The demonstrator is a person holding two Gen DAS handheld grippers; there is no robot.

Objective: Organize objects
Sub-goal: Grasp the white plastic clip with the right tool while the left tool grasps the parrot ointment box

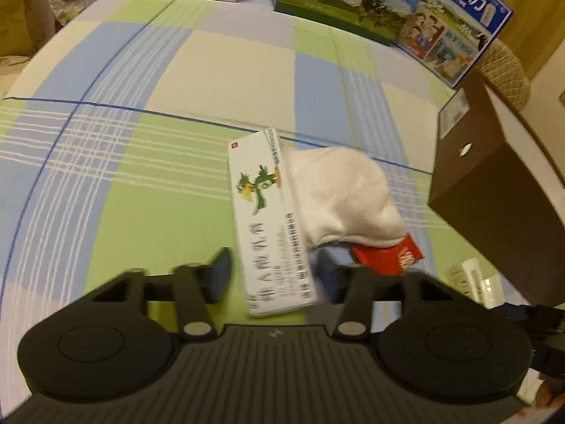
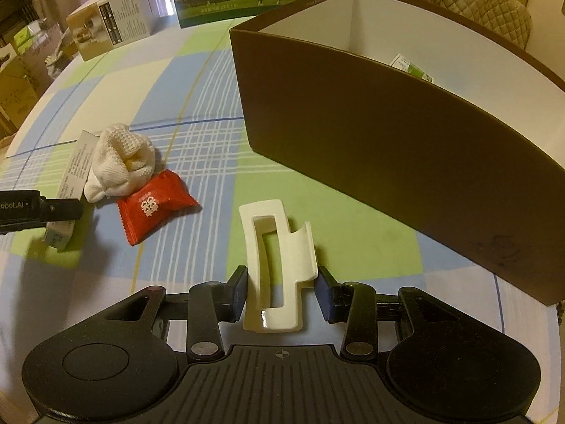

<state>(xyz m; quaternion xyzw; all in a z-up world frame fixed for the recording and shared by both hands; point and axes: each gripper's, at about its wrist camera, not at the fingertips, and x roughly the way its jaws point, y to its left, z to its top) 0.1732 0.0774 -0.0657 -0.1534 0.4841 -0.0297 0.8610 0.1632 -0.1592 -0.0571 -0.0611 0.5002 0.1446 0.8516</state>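
Note:
A long white carton with a green bird print [image 1: 263,212] lies on the checked tablecloth, its near end between the fingers of my left gripper [image 1: 273,275]. That gripper is open, with a slim gap on each side of the carton. A white sock [image 1: 339,194] is bunched against the carton's right side, partly covering a red snack packet [image 1: 388,258]. My right gripper [image 2: 282,289] is shut on a white plastic clip [image 2: 279,265], held tilted above the cloth. The sock [image 2: 120,162], the packet [image 2: 153,208] and the left gripper's fingertip [image 2: 67,208] show at the left of the right wrist view.
A tall brown box with a white inside [image 2: 388,134] stands open at the right, a small carton [image 2: 411,67] inside it. At the table's far edge are a milk carton case [image 1: 388,10] and a small product box [image 2: 113,31]. A quilted chair back [image 2: 480,3] lies behind.

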